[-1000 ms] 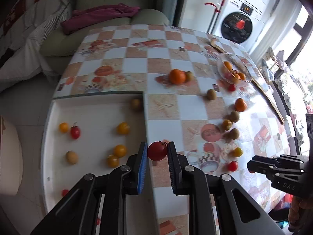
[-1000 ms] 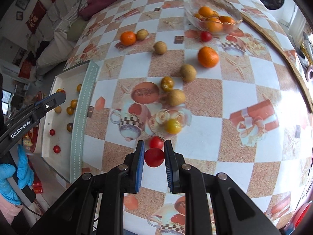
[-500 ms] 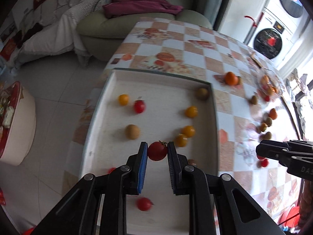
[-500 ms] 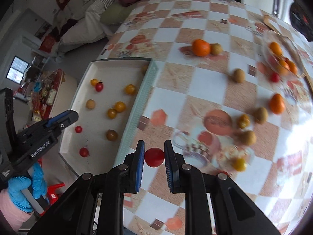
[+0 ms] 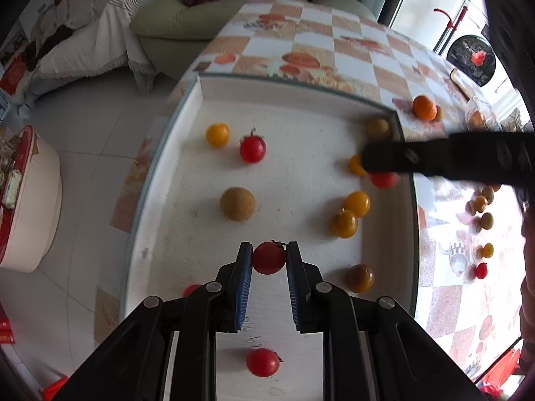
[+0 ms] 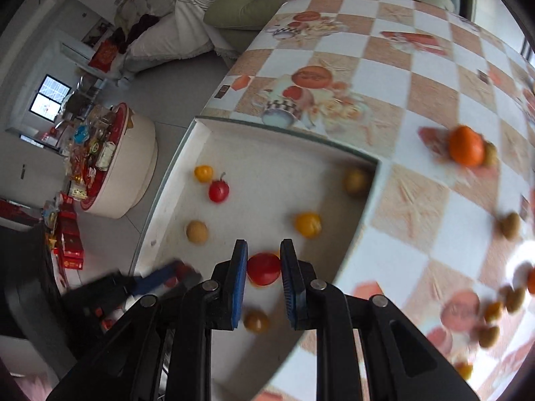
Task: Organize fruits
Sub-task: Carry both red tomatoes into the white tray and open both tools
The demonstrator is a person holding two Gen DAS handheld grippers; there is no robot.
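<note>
My left gripper (image 5: pixel 269 254) is shut on a red cherry tomato (image 5: pixel 268 258) and holds it over the near part of the white tray (image 5: pixel 167 153). My right gripper (image 6: pixel 263 259) is shut on another red cherry tomato (image 6: pixel 263 269) above the tray's right side (image 6: pixel 364 214); it crosses the left wrist view (image 5: pixel 444 162) as a dark bar. The tray holds several yellow, red and brown fruits, such as a red tomato (image 5: pixel 252 148) and a brown one (image 5: pixel 237 204).
An orange (image 5: pixel 424 108) and several small fruits (image 5: pixel 481 204) lie on the checkered table (image 5: pixel 351 56) right of the tray. A green sofa (image 5: pixel 200 20) stands beyond the table. A low round stool (image 6: pixel 117 167) stands on the floor at left.
Both grippers, each still holding its tomato, have moved left from the table over the tray. The right gripper now reaches across the tray's right side.
</note>
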